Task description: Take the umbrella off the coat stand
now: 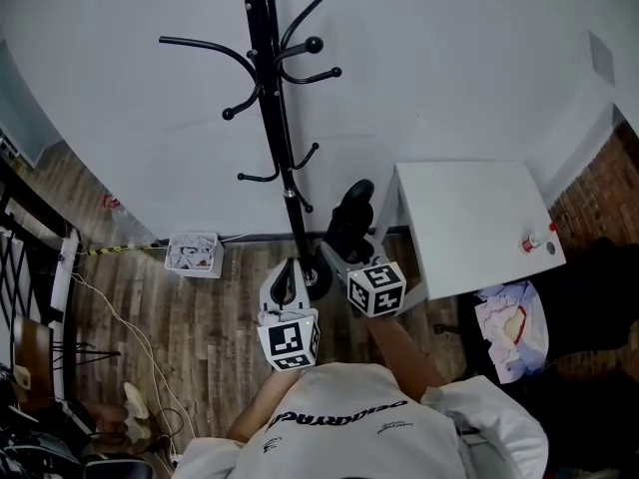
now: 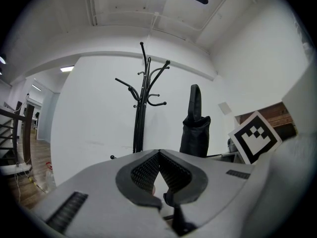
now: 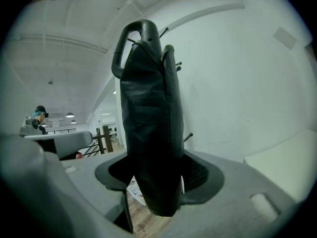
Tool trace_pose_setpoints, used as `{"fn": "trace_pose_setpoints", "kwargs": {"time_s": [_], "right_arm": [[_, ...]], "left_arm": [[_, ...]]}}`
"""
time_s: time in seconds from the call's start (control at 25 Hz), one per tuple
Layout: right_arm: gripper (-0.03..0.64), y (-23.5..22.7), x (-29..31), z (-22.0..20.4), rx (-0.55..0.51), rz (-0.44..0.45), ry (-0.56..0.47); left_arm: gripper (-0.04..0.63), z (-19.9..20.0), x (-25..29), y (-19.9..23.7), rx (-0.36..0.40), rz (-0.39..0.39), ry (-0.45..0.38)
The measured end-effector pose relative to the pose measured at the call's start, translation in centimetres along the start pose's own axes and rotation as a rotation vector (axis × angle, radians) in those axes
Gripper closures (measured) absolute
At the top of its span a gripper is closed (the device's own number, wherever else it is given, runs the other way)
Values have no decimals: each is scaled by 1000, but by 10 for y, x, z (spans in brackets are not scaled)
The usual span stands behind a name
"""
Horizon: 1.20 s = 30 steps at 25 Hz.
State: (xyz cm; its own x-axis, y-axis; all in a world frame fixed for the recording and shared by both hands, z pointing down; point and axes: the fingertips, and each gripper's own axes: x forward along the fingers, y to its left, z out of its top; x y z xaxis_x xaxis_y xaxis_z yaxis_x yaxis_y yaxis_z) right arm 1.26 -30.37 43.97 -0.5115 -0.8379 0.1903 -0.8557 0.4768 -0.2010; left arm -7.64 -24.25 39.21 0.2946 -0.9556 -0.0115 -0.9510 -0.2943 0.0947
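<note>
The black coat stand [image 1: 272,98] rises against the white wall, its curved hooks bare. The folded black umbrella [image 1: 350,218] is upright just right of the pole and apart from the hooks, with my right gripper [image 1: 344,257] shut on its lower body. In the right gripper view the umbrella [image 3: 148,123] fills the gap between the jaws and its looped handle [image 3: 130,38] points up. My left gripper [image 1: 285,282] sits near the base of the pole, shut and holding nothing. From the left gripper view the stand [image 2: 141,108] and the umbrella [image 2: 195,128] stand side by side.
A white table [image 1: 469,228] stands right of the stand, with a small bottle [image 1: 534,240] near its far edge. A white basket [image 1: 193,252] sits on the wooden floor by the wall. Cables and a black railing [image 1: 25,257] lie at left, and bundled cloth [image 1: 509,322] at right.
</note>
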Motion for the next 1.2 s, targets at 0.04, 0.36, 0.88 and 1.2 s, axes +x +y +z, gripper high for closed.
{"fn": "trace_pose_setpoints", "kwargs": {"time_s": [0.04,0.36,0.88,1.2], "right_arm": [[353,2,-1,1,1,3,-6],[353,16,-11,11,0,3,-37],[353,22,-29,23,-9,-22,-80],[353,23,-29,24,-17,-17,-84]], "left_arm": [[597,0,1,0,1,-2,2],[598,2,6,5,7,-17,2],[598,4,2,3,7,-34,-24],[598,2,5,6,-5,-25,-23]]}}
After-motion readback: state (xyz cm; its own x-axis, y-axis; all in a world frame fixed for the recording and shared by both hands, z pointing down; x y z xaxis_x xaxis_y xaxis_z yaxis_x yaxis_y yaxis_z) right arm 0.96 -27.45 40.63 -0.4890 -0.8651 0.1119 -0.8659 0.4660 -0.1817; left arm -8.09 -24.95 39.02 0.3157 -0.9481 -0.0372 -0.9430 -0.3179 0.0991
